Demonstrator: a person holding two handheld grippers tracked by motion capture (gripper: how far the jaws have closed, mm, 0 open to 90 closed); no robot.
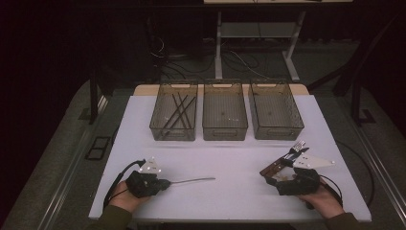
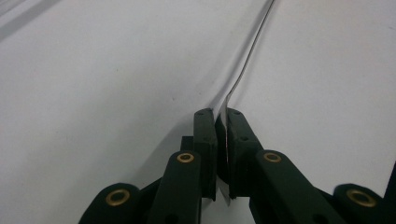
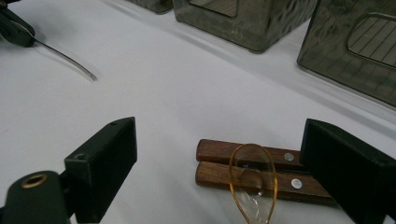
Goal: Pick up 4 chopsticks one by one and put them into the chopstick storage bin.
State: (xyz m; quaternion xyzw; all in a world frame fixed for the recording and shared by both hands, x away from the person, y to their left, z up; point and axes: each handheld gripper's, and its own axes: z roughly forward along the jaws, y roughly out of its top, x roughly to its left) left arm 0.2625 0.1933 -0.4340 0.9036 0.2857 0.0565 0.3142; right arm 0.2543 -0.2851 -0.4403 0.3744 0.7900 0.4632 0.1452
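My left gripper lies low on the white table, shut on one end of a thin metal utensil. The rest of the utensil runs away from the jaws over the table. It also lies far off in the right gripper view, beside the left gripper. My right gripper is open. Between and just past its jaws lie two wooden-handled pieces of cutlery, with a clear amber plastic spoon resting on the handles. A fork head sticks out beyond them.
Three translucent grey bins stand in a row at the back of the table: the left holds several dark sticks, the middle and the right look bare. Table legs and cables lie on the floor beyond.
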